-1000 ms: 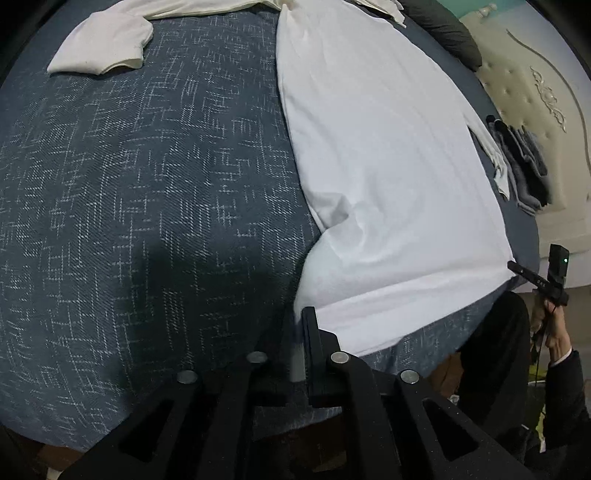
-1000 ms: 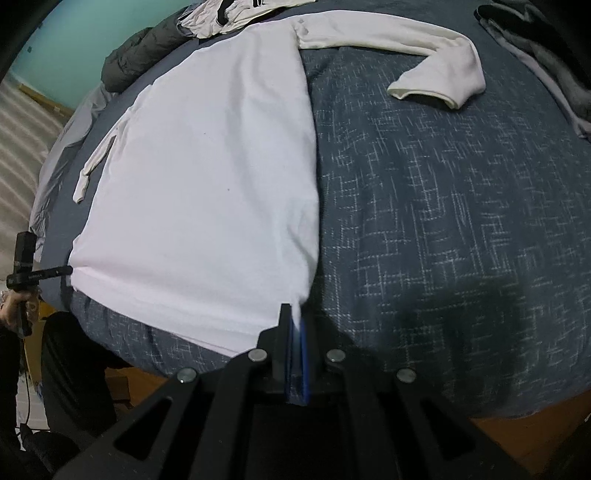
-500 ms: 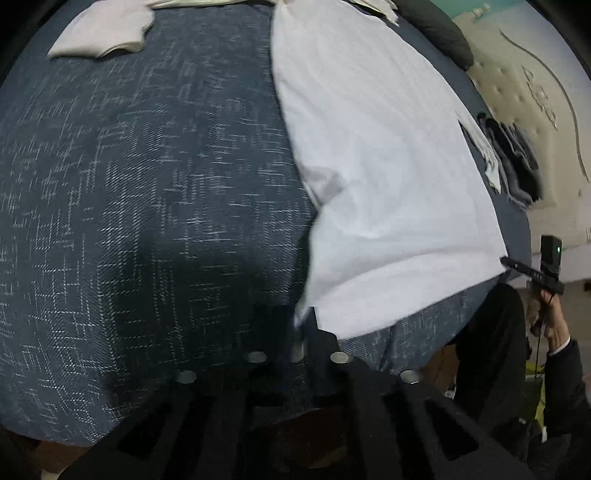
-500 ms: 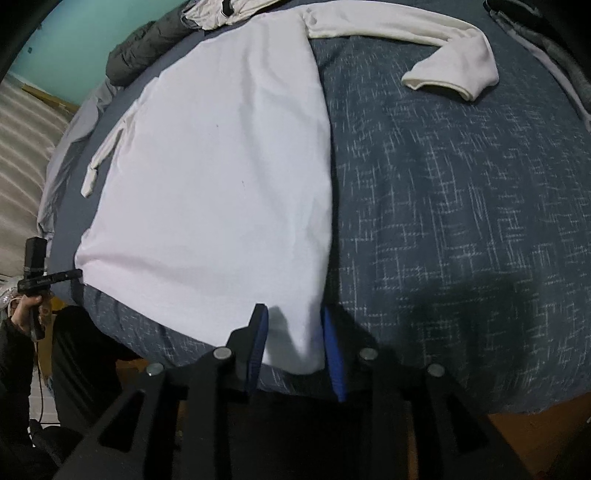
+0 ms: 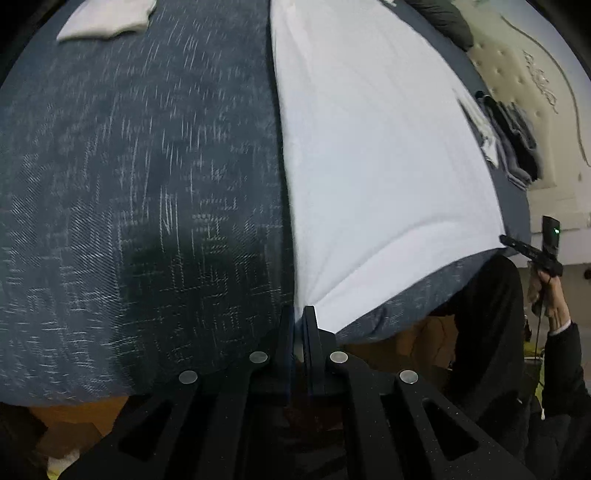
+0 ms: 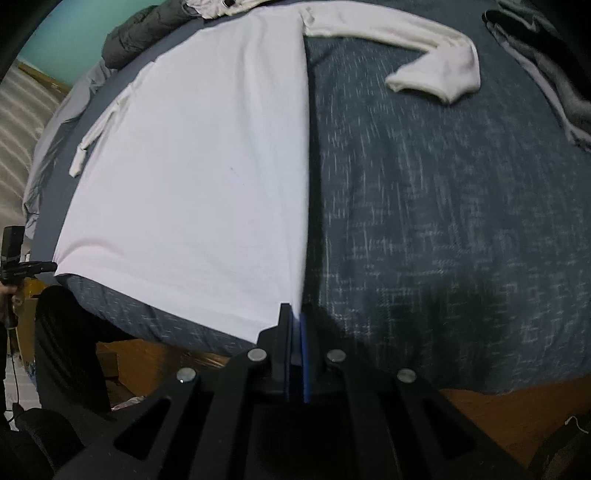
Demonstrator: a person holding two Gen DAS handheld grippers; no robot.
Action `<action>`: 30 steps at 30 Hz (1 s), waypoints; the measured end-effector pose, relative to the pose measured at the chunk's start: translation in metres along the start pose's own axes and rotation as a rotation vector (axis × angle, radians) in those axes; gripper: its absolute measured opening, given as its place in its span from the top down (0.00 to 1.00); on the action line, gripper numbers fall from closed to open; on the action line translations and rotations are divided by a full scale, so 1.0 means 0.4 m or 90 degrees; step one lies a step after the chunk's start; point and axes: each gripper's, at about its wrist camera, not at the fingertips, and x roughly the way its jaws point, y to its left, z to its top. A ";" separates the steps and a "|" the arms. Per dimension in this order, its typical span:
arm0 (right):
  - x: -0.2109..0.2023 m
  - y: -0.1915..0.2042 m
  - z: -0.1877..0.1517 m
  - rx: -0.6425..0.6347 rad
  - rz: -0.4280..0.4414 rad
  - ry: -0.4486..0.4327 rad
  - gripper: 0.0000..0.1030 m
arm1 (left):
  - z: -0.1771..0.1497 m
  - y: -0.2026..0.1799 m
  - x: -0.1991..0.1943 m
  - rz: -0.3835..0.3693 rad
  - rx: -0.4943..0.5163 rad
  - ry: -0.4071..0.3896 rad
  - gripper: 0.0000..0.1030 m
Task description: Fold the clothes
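A white long-sleeved shirt [image 5: 376, 155] lies spread flat on a dark blue bedspread [image 5: 129, 184]. My left gripper [image 5: 298, 314] is shut on one bottom hem corner of the shirt. My right gripper [image 6: 294, 314] is shut on the other bottom hem corner; the shirt [image 6: 199, 177] stretches away from it. One sleeve [image 6: 424, 62] lies bent out on the bedspread [image 6: 443, 206]. The other gripper [image 5: 532, 253] shows at the far hem corner in the left wrist view, and likewise at the left edge of the right wrist view [image 6: 22, 267].
Dark clothes [image 5: 513, 136] lie near a cream tufted headboard [image 5: 535, 92]. A grey garment [image 6: 140, 33] and other clothes [image 6: 546, 66] lie at the far bed edges. The wooden bed frame [image 6: 498, 417] shows below the bedspread. The person's dark-clad legs [image 5: 491, 332] stand by the bed.
Both grippers have pulled back toward the bed's near edge, drawing the hem taut. The right gripper opened half a second ago and has shut on the hem corner again.
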 end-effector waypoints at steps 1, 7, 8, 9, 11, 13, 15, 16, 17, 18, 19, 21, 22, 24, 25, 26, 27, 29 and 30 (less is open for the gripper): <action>0.007 0.009 0.002 0.000 -0.002 0.000 0.97 | 0.002 0.001 0.007 0.003 -0.003 0.002 0.95; -0.017 0.009 0.018 0.023 0.003 -0.006 0.84 | 0.039 0.003 -0.036 0.040 -0.001 -0.013 0.87; -0.031 0.005 0.025 0.028 0.004 -0.016 0.83 | 0.055 0.007 -0.053 0.047 -0.005 -0.025 0.79; -0.044 0.002 0.032 0.032 0.006 -0.025 0.79 | 0.074 0.012 -0.071 0.052 -0.011 -0.041 0.75; -0.070 0.001 0.060 0.038 0.017 -0.056 0.75 | 0.118 0.022 -0.107 0.060 -0.023 -0.077 0.74; -0.083 0.013 0.101 0.041 0.029 -0.090 0.70 | 0.173 0.028 -0.138 0.064 -0.035 -0.121 0.74; -0.087 0.034 0.149 0.041 0.038 -0.125 0.68 | 0.226 0.030 -0.160 0.063 -0.047 -0.167 0.72; -0.080 0.046 0.171 0.039 0.042 -0.137 0.68 | 0.253 0.030 -0.165 0.063 -0.051 -0.188 0.72; -0.072 0.057 0.191 0.037 0.045 -0.148 0.67 | 0.279 0.029 -0.168 0.062 -0.055 -0.208 0.72; -0.063 0.068 0.212 0.035 0.049 -0.159 0.65 | 0.308 0.021 -0.164 0.061 -0.055 -0.225 0.72; -0.052 0.073 0.230 0.037 0.052 -0.166 0.64 | 0.339 0.010 -0.156 0.059 -0.055 -0.240 0.72; -0.029 0.076 0.257 0.050 0.055 -0.176 0.63 | 0.394 0.004 -0.139 0.057 -0.050 -0.264 0.72; -0.019 0.079 0.275 0.064 0.062 -0.180 0.63 | 0.421 0.003 -0.131 0.057 -0.047 -0.275 0.72; -0.001 0.089 0.323 0.095 0.081 -0.190 0.63 | 0.459 0.015 -0.120 0.053 -0.048 -0.291 0.72; 0.010 0.098 0.346 0.103 0.088 -0.196 0.62 | 0.489 0.019 -0.106 0.052 -0.052 -0.298 0.72; 0.023 0.110 0.368 0.107 0.092 -0.201 0.62 | 0.518 0.024 -0.091 0.052 -0.056 -0.305 0.72; 0.030 0.120 0.382 0.107 0.093 -0.206 0.62 | 0.541 0.025 -0.080 0.052 -0.061 -0.312 0.72; 0.051 0.141 0.413 0.111 0.104 -0.215 0.62 | 0.585 0.032 -0.073 0.041 -0.076 -0.323 0.72; 0.063 0.151 0.429 0.115 0.110 -0.220 0.61 | 0.605 0.039 -0.065 0.033 -0.085 -0.329 0.72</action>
